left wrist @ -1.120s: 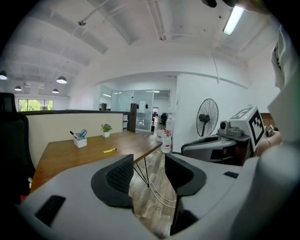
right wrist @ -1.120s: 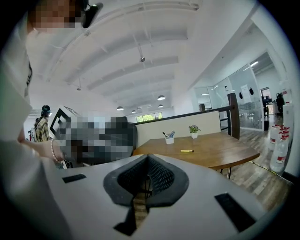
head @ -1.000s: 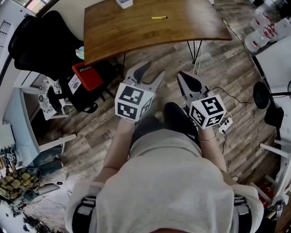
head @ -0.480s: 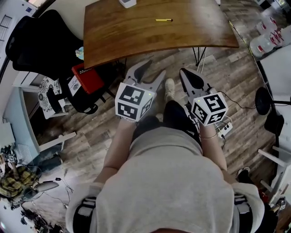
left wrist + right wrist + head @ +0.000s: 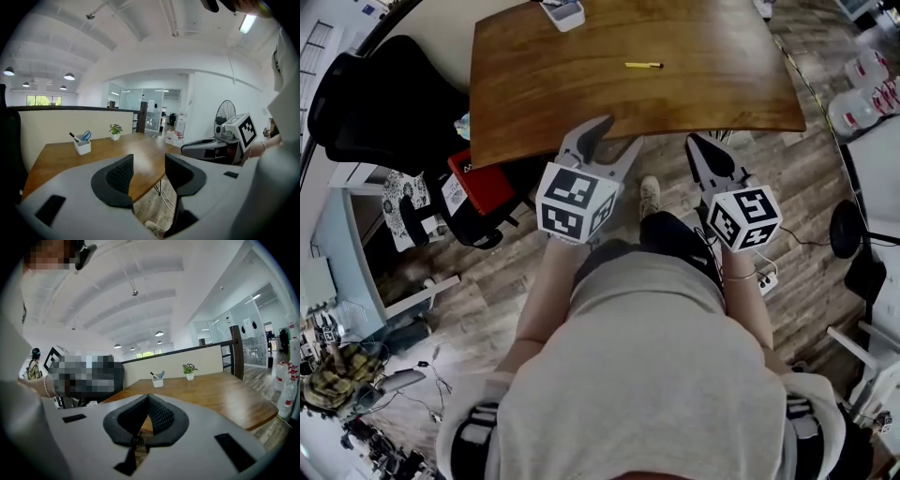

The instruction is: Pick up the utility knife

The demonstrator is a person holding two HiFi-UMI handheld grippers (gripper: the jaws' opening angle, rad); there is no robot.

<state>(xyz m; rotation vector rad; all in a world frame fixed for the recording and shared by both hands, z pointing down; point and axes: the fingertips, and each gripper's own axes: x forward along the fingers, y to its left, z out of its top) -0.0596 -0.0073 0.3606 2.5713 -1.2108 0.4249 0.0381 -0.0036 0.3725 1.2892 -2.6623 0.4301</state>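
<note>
The utility knife [image 5: 643,65] is a thin yellow bar lying on the far middle of the wooden table [image 5: 581,84]; neither gripper view shows it. Over the table's near edge my left gripper [image 5: 617,136] is held with its jaws apart and nothing between them. In its own view the left gripper [image 5: 148,164] points across the table top [image 5: 61,159]. My right gripper [image 5: 705,148] is shut and empty, at the near edge to the right. The right gripper [image 5: 148,400] shows its pads pressed together. Both are well short of the knife.
A white pen holder [image 5: 563,13] stands at the table's far edge, with a small potted plant [image 5: 189,370] beside it. A black office chair [image 5: 375,94] and a red box [image 5: 483,173] are left of the table. Water bottles [image 5: 872,84] and a fan base [image 5: 848,225] are on the right.
The person has stepped toward the table, and both grippers now reach its near edge. The left stays open and the right stays shut.
</note>
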